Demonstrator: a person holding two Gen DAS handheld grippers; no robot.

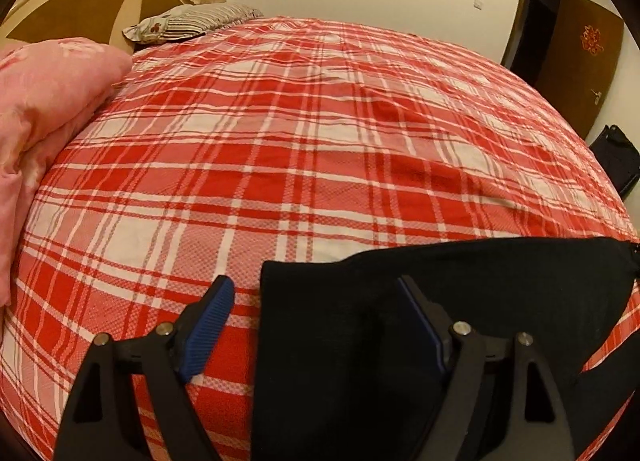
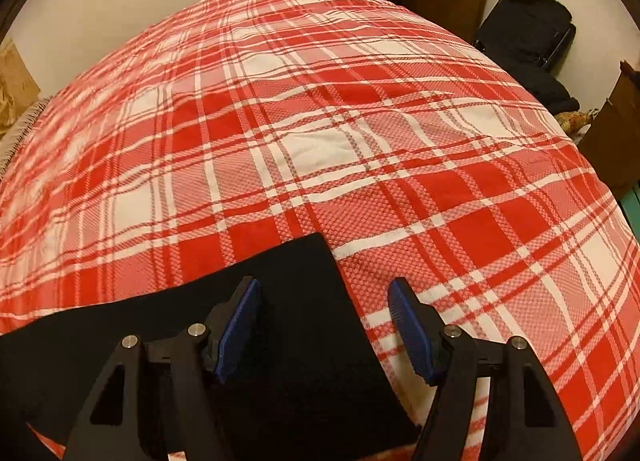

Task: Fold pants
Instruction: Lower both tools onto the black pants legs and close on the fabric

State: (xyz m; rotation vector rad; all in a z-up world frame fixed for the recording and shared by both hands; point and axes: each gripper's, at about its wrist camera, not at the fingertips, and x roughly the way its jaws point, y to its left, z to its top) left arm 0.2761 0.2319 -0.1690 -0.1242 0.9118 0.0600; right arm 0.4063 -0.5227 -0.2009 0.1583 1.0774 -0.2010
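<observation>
While the bed (image 1: 304,133) fills nearly all of both views under its red and white checked cover, I have the black pants (image 1: 460,301) lying flat near the edge closest to me. They stretch across between my two hands: the left wrist view shows one squared end, the right wrist view shows the other (image 2: 304,301). A pink quilt (image 1: 48,109) is bunched at the left side of the bed, and a striped pillow (image 1: 192,21) sits by the headboard, both well apart from the pants.

My left gripper (image 1: 316,325) is spread wide, one blue pad over the bare cover and the other over the black cloth, holding nothing. My right gripper (image 2: 324,325) is likewise wide apart, straddling the right edge of the pants, one pad above the cloth and one above the cover.

I judge this to be the approach to a grasp, before a fold is made. Next I would need to lower both grippers onto the two ends, pinch the cloth at matching spots, and lift evenly so it carries over without bunching. Whether the pants are already folded lengthwise, I cannot tell.
</observation>
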